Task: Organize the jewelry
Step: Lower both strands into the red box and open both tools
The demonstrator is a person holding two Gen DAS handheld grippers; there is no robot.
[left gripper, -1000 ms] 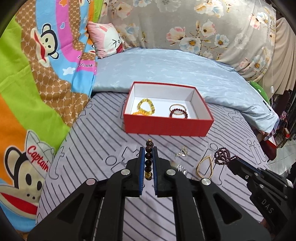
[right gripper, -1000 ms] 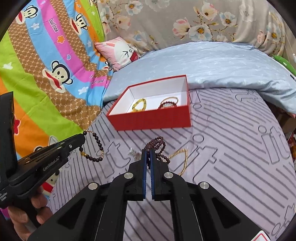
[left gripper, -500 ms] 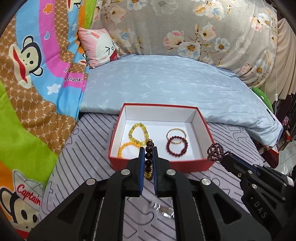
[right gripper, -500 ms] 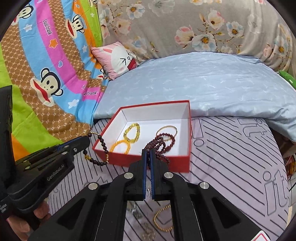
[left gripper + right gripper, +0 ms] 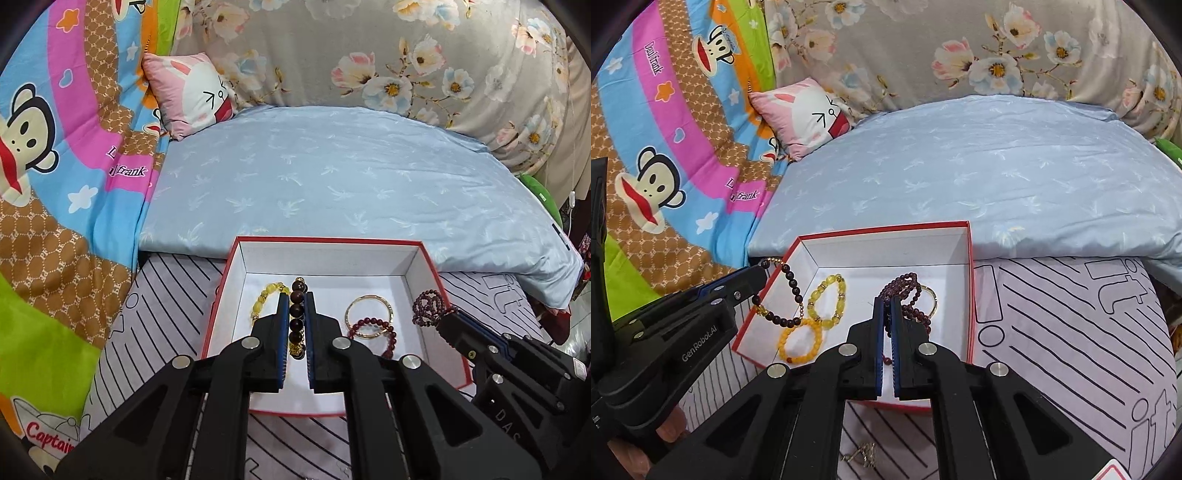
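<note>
A red box (image 5: 229, 273) with a white inside sits on the striped sheet; it also shows in the right wrist view (image 5: 969, 280). My left gripper (image 5: 296, 301) is shut on a dark brown bead bracelet (image 5: 296, 314), held over the box's left half; the bracelet hangs in the right wrist view (image 5: 792, 291). My right gripper (image 5: 887, 304) is shut on a maroon bead strand (image 5: 908, 295), held over the box's right half; the strand shows in the left wrist view (image 5: 428, 306). Inside lie a yellow bracelet (image 5: 827, 302), an orange bracelet (image 5: 799, 343), a gold bangle (image 5: 369, 315) and a red bracelet (image 5: 373, 328).
A small metal piece of jewelry (image 5: 862, 452) lies on the striped sheet in front of the box. A light blue quilt (image 5: 332, 177) is folded right behind the box. A pink cushion (image 5: 188, 94) and a cartoon blanket (image 5: 55, 184) are at the left.
Both grippers have moved forward from the striped sheet to over the box, each carrying its beads. The loose jewelry on the sheet has dropped out of view below.
</note>
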